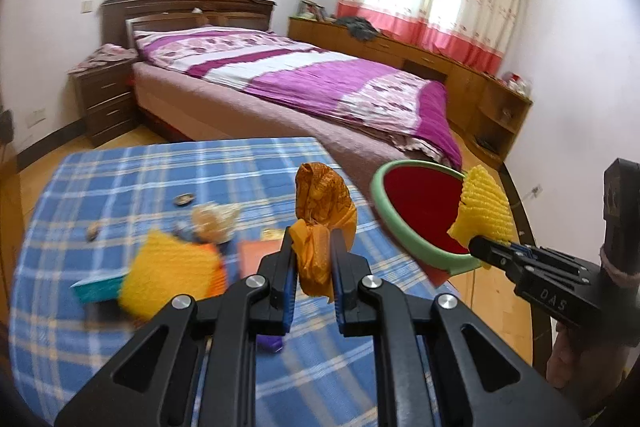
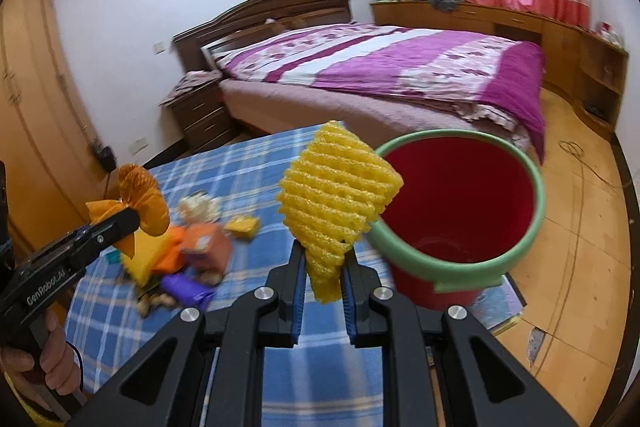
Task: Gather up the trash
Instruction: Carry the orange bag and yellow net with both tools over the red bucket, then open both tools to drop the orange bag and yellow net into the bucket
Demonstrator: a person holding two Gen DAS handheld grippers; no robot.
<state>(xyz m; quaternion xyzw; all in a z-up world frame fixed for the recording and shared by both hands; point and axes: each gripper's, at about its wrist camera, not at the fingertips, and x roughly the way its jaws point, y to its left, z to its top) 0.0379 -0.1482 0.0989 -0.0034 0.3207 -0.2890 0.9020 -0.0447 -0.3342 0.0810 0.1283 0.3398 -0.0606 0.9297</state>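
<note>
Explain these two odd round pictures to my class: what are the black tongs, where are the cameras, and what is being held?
A person holds a two-finger tool in each hand; a fisheye camera on each looks along its fingers. The left hand-held gripper pinches a crumpled orange plastic bag. The right hand-held gripper pinches a yellow foam fruit net beside a red bucket with a green rim. More litter lies blurred on the blue checked tablecloth.
</note>
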